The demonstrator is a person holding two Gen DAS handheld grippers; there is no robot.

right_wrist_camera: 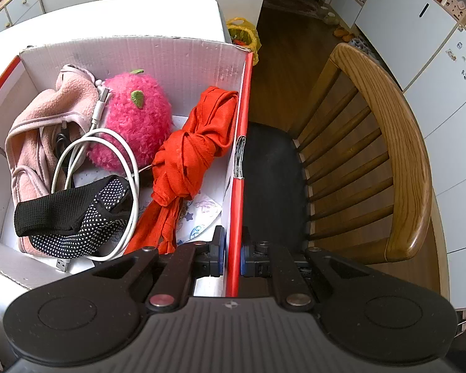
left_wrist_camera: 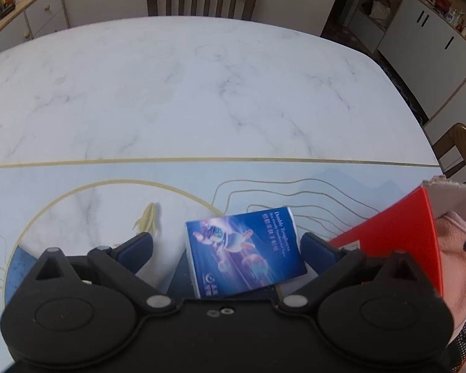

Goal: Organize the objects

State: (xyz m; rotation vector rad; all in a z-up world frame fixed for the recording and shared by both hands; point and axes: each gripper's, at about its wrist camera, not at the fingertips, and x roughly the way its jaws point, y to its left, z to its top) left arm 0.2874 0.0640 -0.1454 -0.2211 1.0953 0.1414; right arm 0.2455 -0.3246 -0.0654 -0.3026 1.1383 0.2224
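Cardboard box (right_wrist_camera: 183,59) sits at the table's (left_wrist_camera: 202,93) right edge, holding a pink fleece cloth (right_wrist_camera: 46,112), a knotted orange cloth (right_wrist_camera: 195,152), a pink plush fruit (right_wrist_camera: 139,121), a black dotted glove (right_wrist_camera: 77,214) and a white cable (right_wrist_camera: 130,168). Your right gripper (right_wrist_camera: 232,256) pinches the box's right wall. Your left gripper (left_wrist_camera: 226,245) stands wide over the blue tissue pack (left_wrist_camera: 245,251) near the table's front edge, just beside the box.
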